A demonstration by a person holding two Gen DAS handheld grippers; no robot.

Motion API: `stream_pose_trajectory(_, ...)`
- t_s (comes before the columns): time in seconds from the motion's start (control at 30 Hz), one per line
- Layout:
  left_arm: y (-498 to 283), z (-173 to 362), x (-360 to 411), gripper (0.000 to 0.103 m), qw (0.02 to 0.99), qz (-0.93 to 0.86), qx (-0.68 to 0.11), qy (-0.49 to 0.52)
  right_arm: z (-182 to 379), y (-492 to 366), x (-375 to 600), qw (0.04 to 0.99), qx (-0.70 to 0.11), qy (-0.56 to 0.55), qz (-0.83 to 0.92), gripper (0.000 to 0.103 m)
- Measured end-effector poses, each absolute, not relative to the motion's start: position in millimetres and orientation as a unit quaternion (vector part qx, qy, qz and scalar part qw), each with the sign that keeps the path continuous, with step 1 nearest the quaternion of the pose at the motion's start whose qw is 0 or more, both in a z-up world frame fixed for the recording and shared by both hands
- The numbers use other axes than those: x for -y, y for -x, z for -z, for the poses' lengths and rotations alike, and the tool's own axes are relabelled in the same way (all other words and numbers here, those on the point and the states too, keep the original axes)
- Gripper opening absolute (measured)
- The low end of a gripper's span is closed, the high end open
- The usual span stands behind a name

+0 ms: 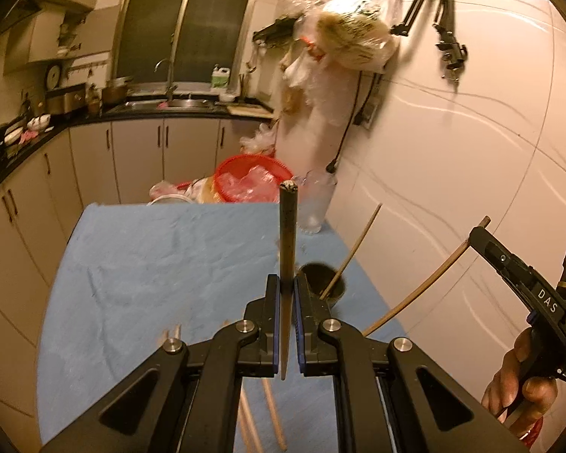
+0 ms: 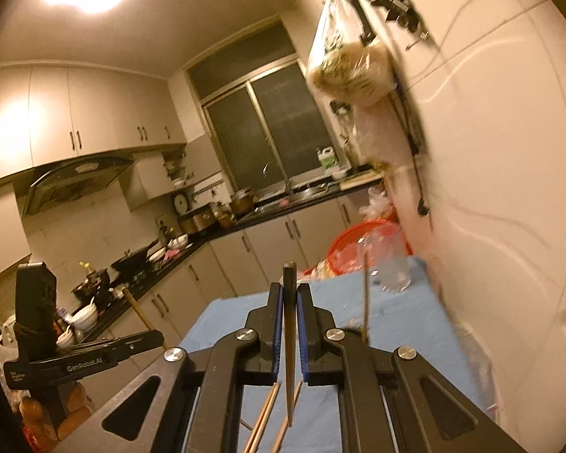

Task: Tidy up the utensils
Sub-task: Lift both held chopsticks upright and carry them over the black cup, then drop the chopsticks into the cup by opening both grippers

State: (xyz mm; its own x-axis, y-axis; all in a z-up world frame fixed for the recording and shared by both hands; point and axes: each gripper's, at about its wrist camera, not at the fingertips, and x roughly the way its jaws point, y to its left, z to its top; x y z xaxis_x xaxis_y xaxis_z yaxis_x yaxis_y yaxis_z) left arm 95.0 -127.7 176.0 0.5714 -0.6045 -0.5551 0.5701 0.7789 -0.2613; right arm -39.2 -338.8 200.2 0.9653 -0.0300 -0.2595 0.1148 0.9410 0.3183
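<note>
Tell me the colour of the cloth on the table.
Light blue cloth; the left wrist view shows it best.

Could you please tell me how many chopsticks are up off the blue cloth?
3: one in the left tongs, one in the right tongs, one leaning in the dark holder. Others lie on the cloth, partly hidden.

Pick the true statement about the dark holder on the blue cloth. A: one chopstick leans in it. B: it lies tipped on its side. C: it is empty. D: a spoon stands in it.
A: in the left wrist view a single chopstick leans out of the dark holder, which stands upright on the blue cloth.
</note>
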Motion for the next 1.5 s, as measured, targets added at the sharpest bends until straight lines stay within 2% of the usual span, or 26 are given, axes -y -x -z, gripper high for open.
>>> stream_pose_trajectory(0.3, -116, -209, 179, 0.007, 0.89, 0.346, -0.297, 0.021, -233, 26, 373, 0.979, -0.096, -0.169, 0.057, 0.008)
stream_pose_trajectory(0.6, -145, -210, 221, 0.007, 0.887, 0.351, -0.3, 0.027, -242, -12, 394, 0.981, -0.089, -0.16, 0.069, 0.008)
stream_pose_trajectory(1.23, -193, -133, 259, 0.008, 0.865, 0.337, -0.372, 0.009, -147, -103, 427, 0.955, -0.206, -0.2, 0.069, 0.01)
stream_pose_trajectory(1.27, -193, -133, 259, 0.011, 0.865, 0.336, -0.373, 0.008, -146, -102, 427, 0.955, -0.207, -0.202, 0.071, 0.011)
stream_pose_trajectory(1.3, -193, -134, 259, 0.022, 0.864, 0.338, -0.374, 0.008, -145, -102, 427, 0.954, -0.209, -0.201, 0.074, 0.011)
stream_pose_trajectory(1.37, -190, -138, 256, 0.034, 0.866, 0.339, -0.367, 0.011, -147, -103, 427, 0.953, -0.216, -0.198, 0.073, 0.013)
stream_pose_trajectory(1.5, -177, -153, 247, 0.035, 0.874, 0.34, -0.348, 0.013, -160, -92, 424, 0.957, -0.2, -0.198, 0.069, 0.014)
